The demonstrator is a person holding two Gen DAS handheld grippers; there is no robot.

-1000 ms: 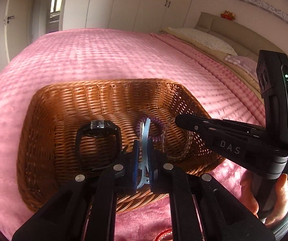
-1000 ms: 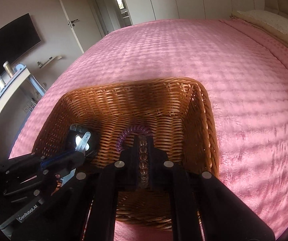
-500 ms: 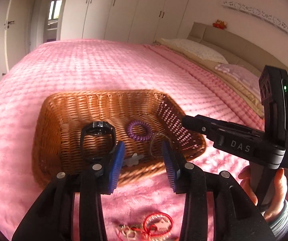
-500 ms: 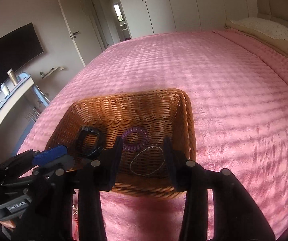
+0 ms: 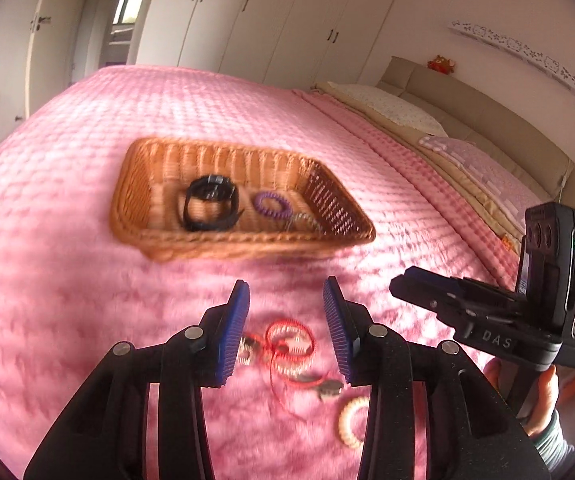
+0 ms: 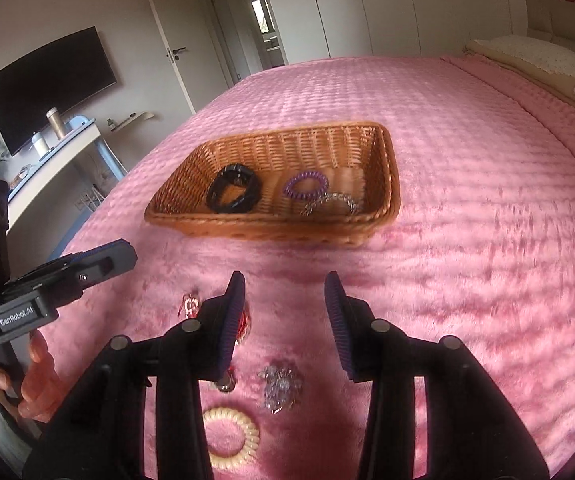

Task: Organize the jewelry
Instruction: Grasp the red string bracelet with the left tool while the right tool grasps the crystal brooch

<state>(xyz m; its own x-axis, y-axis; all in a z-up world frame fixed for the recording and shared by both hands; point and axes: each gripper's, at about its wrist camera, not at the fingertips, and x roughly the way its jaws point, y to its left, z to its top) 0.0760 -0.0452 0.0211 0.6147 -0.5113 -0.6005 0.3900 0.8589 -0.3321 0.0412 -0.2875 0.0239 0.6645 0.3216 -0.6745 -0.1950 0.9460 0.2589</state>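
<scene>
Both claws stand partly open and hold nothing. The left claw (image 5: pixel 286 328) hangs above the pink bedspread (image 5: pixel 67 300), its blue pads (image 5: pixel 233 336) well apart, with a red cord bracelet (image 5: pixel 289 342) lying on the bed between and below them. The right claw (image 6: pixel 284 322) is parted about as far, its pads clear of everything; a clear crystal piece (image 6: pixel 280 388) lies on the bedspread below the gap.

Each wrist view shows the other claw: the left view shows the right one at the right edge, gripped by a hand (image 5: pixel 543 404), and the right view shows the left one at the left edge, held by a hand (image 6: pixel 27 380). Only the left view gives the whole red bracelet, though blurred by motion. Only the right view shows the cream spiral hair tie (image 6: pixel 229 432) in full, a small pink trinket (image 6: pixel 190 306) beside the left pad, and a wall television (image 6: pixel 51 88) above a white desk (image 6: pixel 55 156).

The wicker basket (image 6: pixel 391 184) sits on the bed beyond both claws. Inside it lie a black watch (image 6: pixel 233 194) toward the left, a purple spiral hair tie (image 6: pixel 306 186) to its right, and a clear bead bracelet (image 6: pixel 333 202) just beside the tie, near the front right corner. The rest of the jewelry lies on the bedspread in front of the basket.
</scene>
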